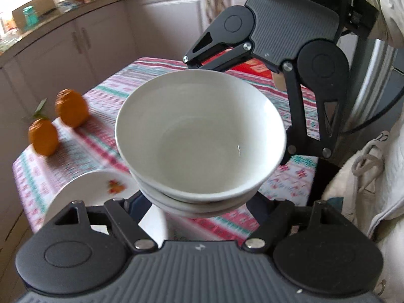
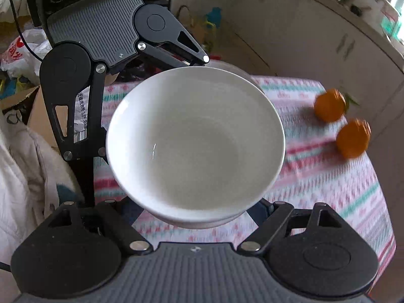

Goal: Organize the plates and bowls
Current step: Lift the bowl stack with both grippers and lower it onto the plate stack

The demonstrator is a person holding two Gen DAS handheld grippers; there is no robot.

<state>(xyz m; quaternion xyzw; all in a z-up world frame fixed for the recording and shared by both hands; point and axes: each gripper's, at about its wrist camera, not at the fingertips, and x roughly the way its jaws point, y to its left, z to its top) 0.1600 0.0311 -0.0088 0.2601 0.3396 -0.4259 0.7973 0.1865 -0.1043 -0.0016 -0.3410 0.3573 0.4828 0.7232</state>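
Observation:
A stack of two nested white bowls (image 1: 199, 136) hangs above the striped tablecloth, carried between both grippers from opposite sides. My left gripper (image 1: 202, 209) reaches under its near side, fingertips hidden beneath the bowls. The right gripper's grey body (image 1: 290, 25) shows across the stack. In the right wrist view the same bowl stack (image 2: 194, 141) fills the middle, with my right gripper (image 2: 199, 217) closed on its lower part and the left gripper's body (image 2: 101, 30) opposite. A floral white plate (image 1: 101, 186) lies on the table below.
Two oranges (image 1: 72, 112) (image 1: 43, 137) sit near the table's edge, also in the right view as oranges (image 2: 329, 104) (image 2: 353, 137). Cabinets (image 1: 75, 40) stand behind the table (image 2: 328, 181). A person's pale clothing (image 1: 373, 181) is close by, and bags and boxes (image 2: 20, 50) lie on the floor.

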